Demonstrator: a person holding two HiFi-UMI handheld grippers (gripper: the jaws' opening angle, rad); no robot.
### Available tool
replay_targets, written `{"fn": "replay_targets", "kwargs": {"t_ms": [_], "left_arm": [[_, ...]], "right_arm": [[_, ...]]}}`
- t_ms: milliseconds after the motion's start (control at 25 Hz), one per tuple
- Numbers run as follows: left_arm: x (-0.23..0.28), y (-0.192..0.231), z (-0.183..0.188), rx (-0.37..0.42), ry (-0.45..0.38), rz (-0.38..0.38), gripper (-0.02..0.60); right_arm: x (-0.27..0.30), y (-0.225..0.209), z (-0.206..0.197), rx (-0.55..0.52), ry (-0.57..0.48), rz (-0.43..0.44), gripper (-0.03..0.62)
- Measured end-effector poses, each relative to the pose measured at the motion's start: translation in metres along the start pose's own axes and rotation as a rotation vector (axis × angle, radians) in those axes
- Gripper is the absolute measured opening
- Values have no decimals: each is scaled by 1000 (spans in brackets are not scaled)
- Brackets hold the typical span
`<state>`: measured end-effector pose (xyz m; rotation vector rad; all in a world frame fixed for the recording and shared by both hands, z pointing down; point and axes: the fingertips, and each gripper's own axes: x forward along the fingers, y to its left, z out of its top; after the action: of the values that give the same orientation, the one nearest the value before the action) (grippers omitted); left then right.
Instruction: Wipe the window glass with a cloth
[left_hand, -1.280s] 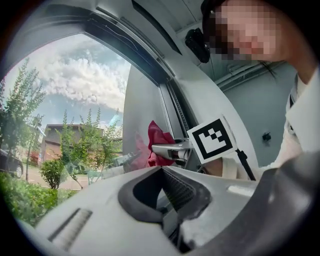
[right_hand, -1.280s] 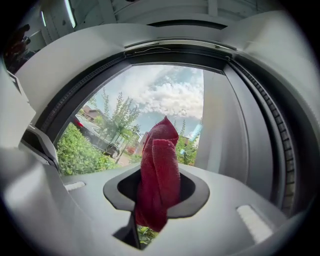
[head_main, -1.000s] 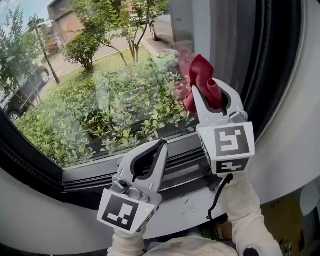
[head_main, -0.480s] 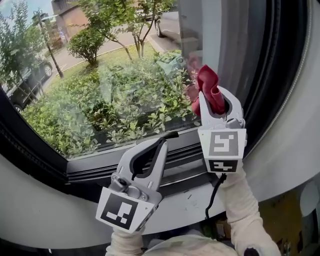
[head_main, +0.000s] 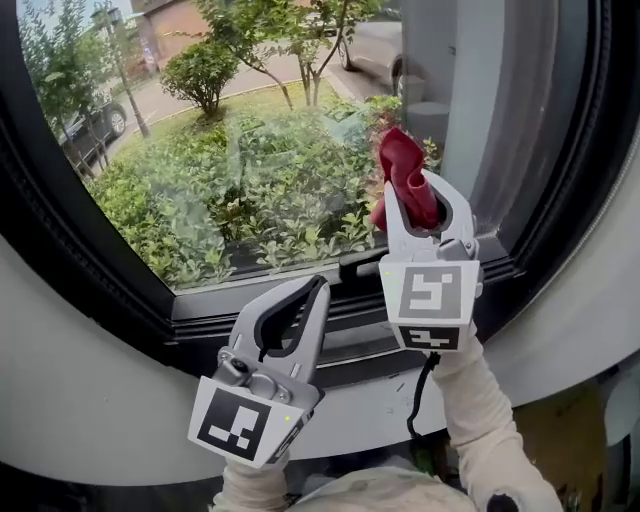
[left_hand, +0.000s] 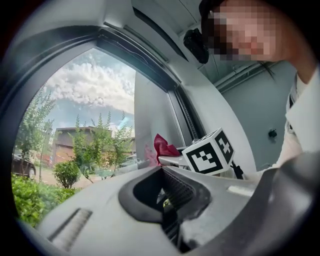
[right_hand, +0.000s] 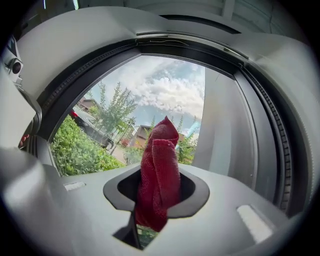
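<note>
Your right claw (head_main: 415, 195) is pinched tight on the cloth (head_main: 402, 160). The cloth is red and all bunched up. It sits between the two jaws, and a big lump of it pokes out past the tips. Some of it also hangs back behind the tips, in the hole in the middle of the claw. This claw points up at the glass (head_main: 250, 150), near the bottom right corner. The lump of cloth is right up by the glass, but you cannot tell if it touches.

Your left claw (head_main: 317, 290) is closed and has nothing in it. Its tips are pressed together. It is lower than the right claw and off to that claw's left, well apart from the cloth. It points up at the dark frame (head_main: 200, 305) under the glass.

Past the right claw, through the glass, you can see green bushes (head_main: 290, 200), trees (head_main: 290, 30) and a car (head_main: 90, 130). From the left claw, the right claw's cube (left_hand: 207, 155) shows just ahead and to the right. The red cloth sticks up beside the cube.
</note>
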<state>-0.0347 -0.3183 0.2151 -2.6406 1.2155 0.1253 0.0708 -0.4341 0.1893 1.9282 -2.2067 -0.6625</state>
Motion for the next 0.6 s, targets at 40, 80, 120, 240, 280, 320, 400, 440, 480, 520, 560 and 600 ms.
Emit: {"fn": "replay_targets", "kwargs": {"t_ms": [40,80,120,240,280,320,400,440,480,520,560,600], "left_arm": [[-9,7,0,0,3,13,0],[-17,14,0,0,5,25,0],[-25,21,0,1,7,37,0],[-48,38,-2,5,13,66,0],[-55,44,-3,6,16,76,0],[-61,50,-3,7,18,86,0],[-74,61,-3,7,22,104,0],[-80,65,-3,7,23,113,0],[-86,70,-2,7,23,120,0],[-91,74,-2,6,22,126,0],[-95,78,-2,5,23,131,0],[-99,82,-3,5,25,137,0]], "right_arm": [[1,11,6,-1,-7,8,130],[2,22,12,-4,-13,16,130],[3,34,18,-8,-19,23,130],[4,68,33,-16,-39,49,130],[5,80,38,-20,-46,58,130],[6,91,43,-26,-53,67,130],[7,113,53,-34,-67,84,130],[8,122,58,-36,-74,93,132],[8,132,63,-37,-81,101,132],[8,140,67,-37,-87,110,132],[9,148,71,-36,-92,118,132],[9,156,74,-34,-97,128,132]]}}
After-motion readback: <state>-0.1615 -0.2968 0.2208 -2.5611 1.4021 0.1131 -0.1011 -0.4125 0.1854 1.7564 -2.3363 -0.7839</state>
